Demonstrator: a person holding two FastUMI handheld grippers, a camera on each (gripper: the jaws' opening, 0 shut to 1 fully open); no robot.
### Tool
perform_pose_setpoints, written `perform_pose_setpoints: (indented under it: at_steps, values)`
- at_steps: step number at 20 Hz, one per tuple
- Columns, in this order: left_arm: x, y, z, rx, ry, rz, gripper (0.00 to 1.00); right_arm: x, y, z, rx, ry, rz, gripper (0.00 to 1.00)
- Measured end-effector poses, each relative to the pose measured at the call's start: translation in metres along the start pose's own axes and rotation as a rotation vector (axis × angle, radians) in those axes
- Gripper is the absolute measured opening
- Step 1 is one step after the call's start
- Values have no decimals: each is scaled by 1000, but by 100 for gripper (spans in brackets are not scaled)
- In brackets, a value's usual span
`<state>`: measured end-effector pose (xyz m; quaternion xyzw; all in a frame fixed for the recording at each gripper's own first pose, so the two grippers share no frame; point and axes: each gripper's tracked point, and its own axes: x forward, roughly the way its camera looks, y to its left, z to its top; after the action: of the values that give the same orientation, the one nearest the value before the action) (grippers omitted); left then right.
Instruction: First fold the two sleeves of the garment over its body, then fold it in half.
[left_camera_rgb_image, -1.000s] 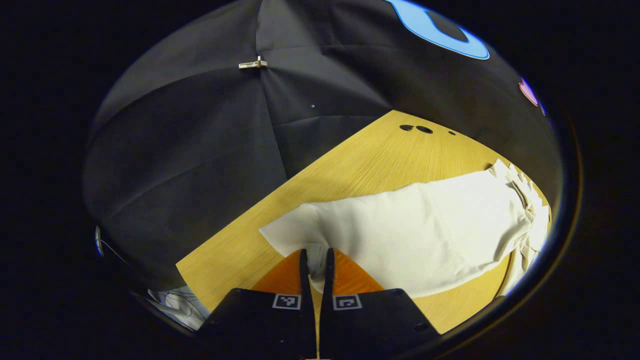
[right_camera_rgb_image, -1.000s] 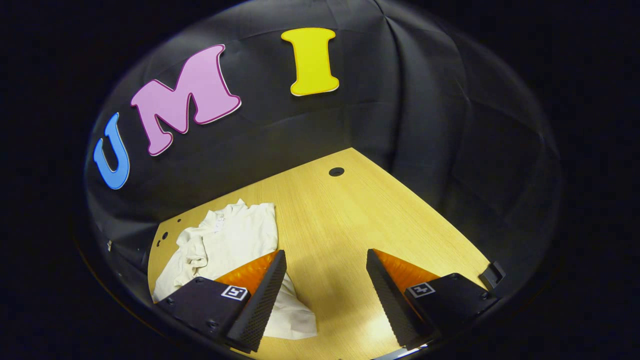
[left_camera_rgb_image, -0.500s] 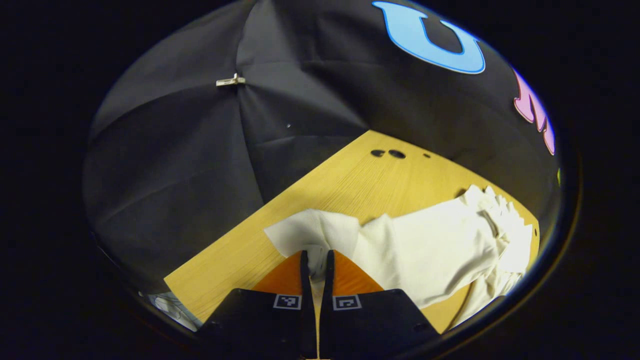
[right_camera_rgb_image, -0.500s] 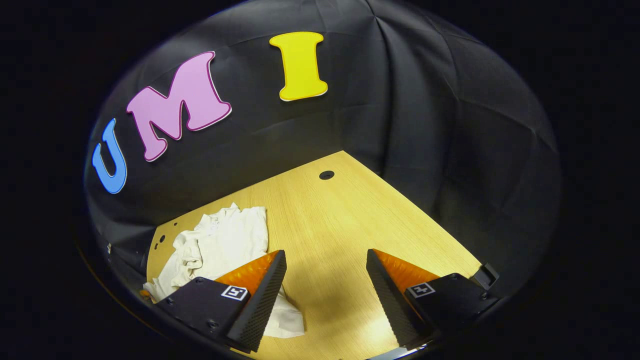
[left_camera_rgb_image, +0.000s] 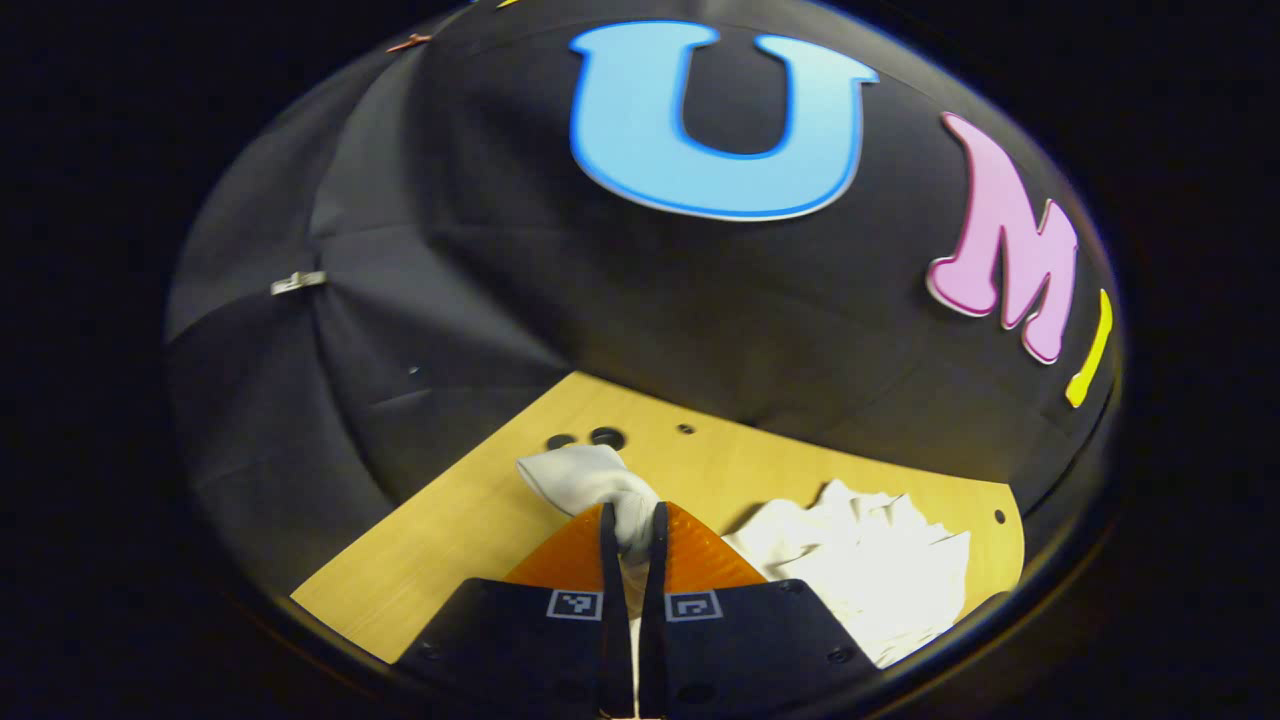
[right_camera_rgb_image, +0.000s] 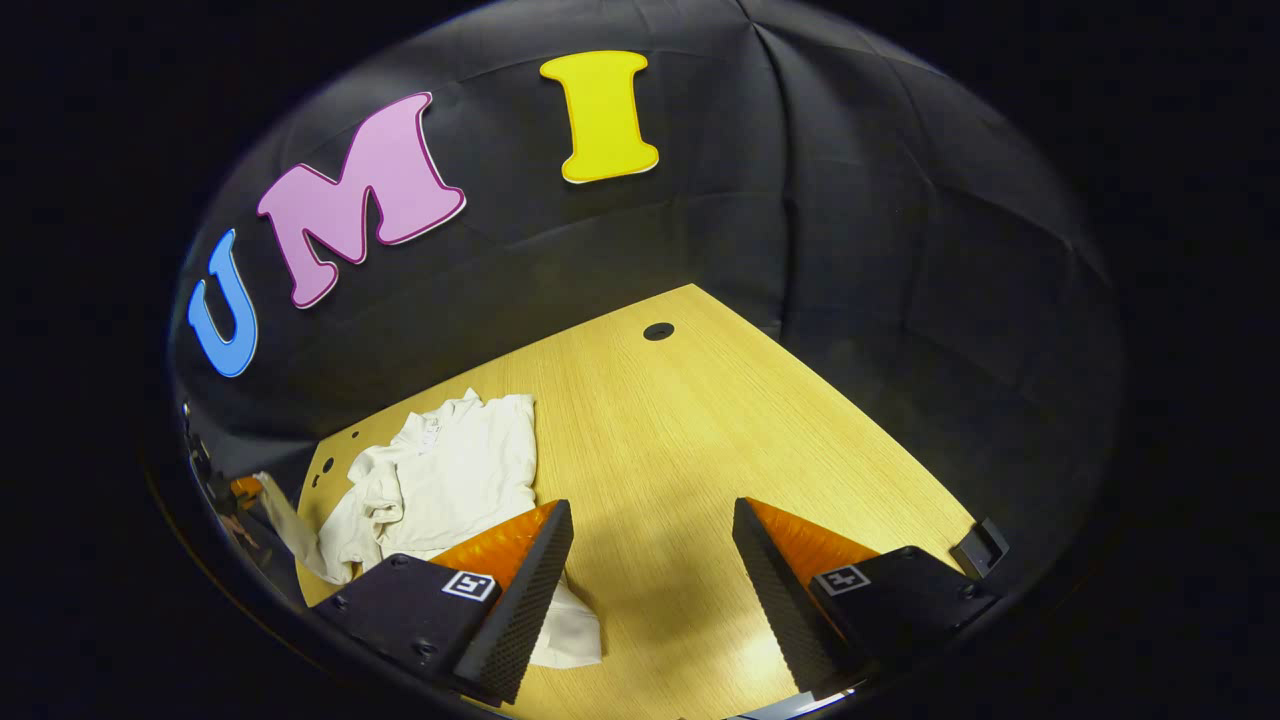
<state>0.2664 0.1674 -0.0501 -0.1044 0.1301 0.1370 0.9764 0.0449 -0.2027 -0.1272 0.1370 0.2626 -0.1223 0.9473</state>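
Observation:
A white garment (right_camera_rgb_image: 455, 480) lies rumpled on the wooden table (right_camera_rgb_image: 680, 440), left of my right gripper (right_camera_rgb_image: 650, 560), which hovers open with nothing between its fingers. In the left gripper view, my left gripper (left_camera_rgb_image: 632, 525) is shut on the garment's sleeve (left_camera_rgb_image: 590, 480), lifted off the table, with the cuff end drooping over the fingertips. The garment's body (left_camera_rgb_image: 870, 560) lies bunched on the table to the right of it. In the right gripper view the lifted sleeve (right_camera_rgb_image: 285, 525) stretches to the far left, where the left gripper (right_camera_rgb_image: 240, 495) shows at the edge.
Small dark holes (left_camera_rgb_image: 590, 438) mark the table near its back corner, and one more hole (right_camera_rgb_image: 657, 331) sits near the far edge. The black cloth wall closes the table's back and sides. A small dark clip (right_camera_rgb_image: 980, 548) sits at the table's right edge.
My left gripper has swung up and toward the garment's body, carrying the sleeve off the table; the garment bunched up. The right gripper has barely moved and stays open.

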Motion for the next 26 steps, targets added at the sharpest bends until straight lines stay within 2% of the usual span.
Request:
perform_pose_setpoints:
  at_steps: [6, 10, 14, 17, 19, 22, 24, 26]
  values:
    - [18, -169, 22, 154, -61, -207, 8, 6, 2, 3, -16, 8, 14, 99]
    - [12, -284, -4, 226, -38, -368, 8, 9, 4, 7, -79, 15, 22, 99]
    - [-4, -370, -47, 308, 24, -524, 8, 14, 14, 9, -99, 15, 37, 99]
    - [-7, -411, -81, 372, 81, -572, 10, 16, 18, 4, -114, 24, 41, 99]
    - [-12, -431, -101, 390, 112, -593, 25, 15, 18, 2, -117, 28, 44, 99]
    - [-33, -449, -105, 376, 98, -686, 70, 14, 21, -2, -112, 33, 59, 98]
    - [-44, -442, -105, 382, 96, -699, 100, 13, 23, -5, -112, 34, 67, 99]
    - [-48, -418, -103, 393, 88, -673, 100, 11, 28, -12, -112, 45, 79, 98]
